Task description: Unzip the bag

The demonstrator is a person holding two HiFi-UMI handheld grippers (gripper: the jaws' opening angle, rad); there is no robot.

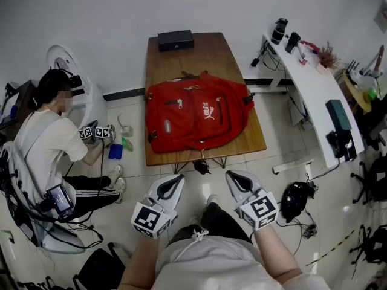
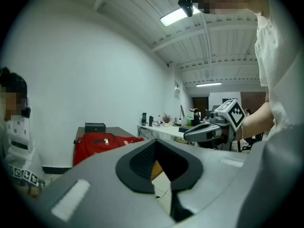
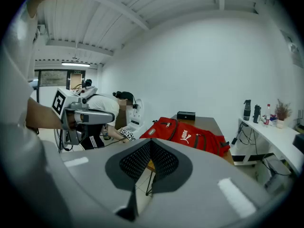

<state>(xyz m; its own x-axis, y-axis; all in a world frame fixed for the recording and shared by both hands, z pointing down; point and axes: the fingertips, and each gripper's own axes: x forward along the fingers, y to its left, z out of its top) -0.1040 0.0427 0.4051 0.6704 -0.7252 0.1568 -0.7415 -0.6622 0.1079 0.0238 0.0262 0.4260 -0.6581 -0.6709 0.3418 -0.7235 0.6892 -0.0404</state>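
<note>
One red bag (image 1: 196, 116) lies flat on the single brown wooden table (image 1: 205, 56), covering the near half of the top. Its zips look closed, though the head view is too small to be sure. It sits at 12 o'clock from the person, with a strip of tiled floor between the table edge and both tools.

There are two grippers, both held low over the person's lap and well apart from the bag. The left gripper (image 1: 176, 179) is at 7 o'clock in the head view, and its jaws are together at the tips with nothing between them. The right gripper (image 1: 233, 175) is at 5 o'clock, and its jaws are likewise pressed together and empty. Each carries one marker cube.

From the left gripper's own view, the bag appears at 9 o'clock and the other tool at 2 o'clock. From the right gripper's own view, the bag is at 1 o'clock.

One black box (image 1: 175, 40) stands at the far, 12 o'clock end of the table, apart from the bag. One long white desk (image 1: 314, 86) runs at 2 o'clock, with two dark bottles (image 1: 279, 30) on its far end. One seated person (image 1: 45, 144) is at 9 o'clock, holding two more marker cubes (image 1: 95, 132).
</note>
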